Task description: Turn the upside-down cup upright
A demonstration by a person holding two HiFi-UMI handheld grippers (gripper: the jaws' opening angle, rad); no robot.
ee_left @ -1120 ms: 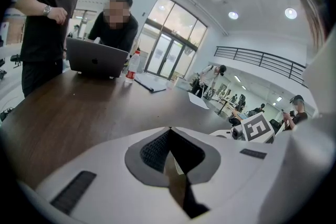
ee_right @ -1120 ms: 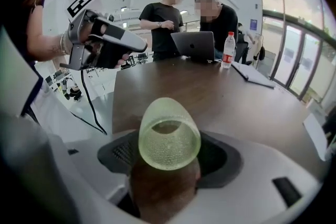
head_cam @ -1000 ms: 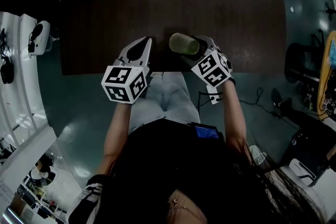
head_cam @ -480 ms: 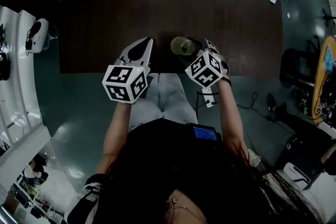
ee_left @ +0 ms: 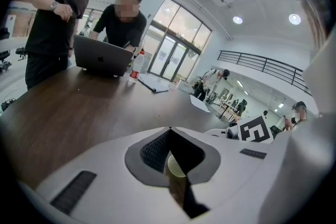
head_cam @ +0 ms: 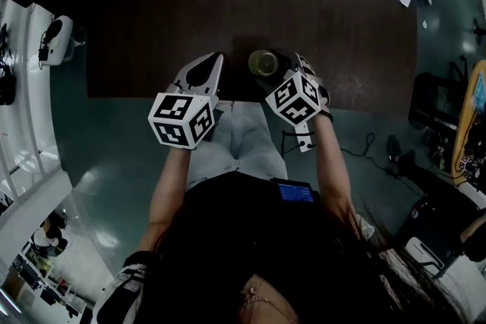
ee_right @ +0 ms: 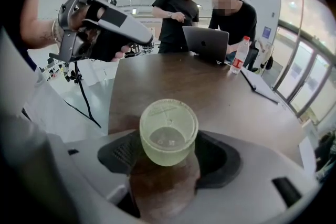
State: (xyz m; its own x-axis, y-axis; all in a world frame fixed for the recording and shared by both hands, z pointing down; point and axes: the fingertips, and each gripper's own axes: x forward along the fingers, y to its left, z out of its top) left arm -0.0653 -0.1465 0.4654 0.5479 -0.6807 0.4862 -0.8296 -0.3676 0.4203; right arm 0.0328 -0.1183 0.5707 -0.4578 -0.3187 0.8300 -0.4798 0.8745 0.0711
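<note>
Grips the translucent pale-green cup (ee_right: 168, 131) between the pads of the right claw (ee_right: 170, 157), mouth up, by the near edge of the dark wooden worktop (ee_right: 210, 86). Holds the left claw (ee_left: 170, 160) clenched on nothing, just beside. Black-and-white square markers on each cube (head_cam: 181, 120); red label on the water bottle (ee_right: 239, 55) too small to read. Beyond: open laptop (ee_right: 206, 43), two people (ee_right: 231, 18), glazed doors (ee_left: 170, 47), glossy floor (head_cam: 99, 155).

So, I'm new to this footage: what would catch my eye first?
The translucent green plastic cup, mouth up, held in the right gripper at the near edge of the dark wooden table. At its far end, two people in black stand by an open grey laptop.
</note>
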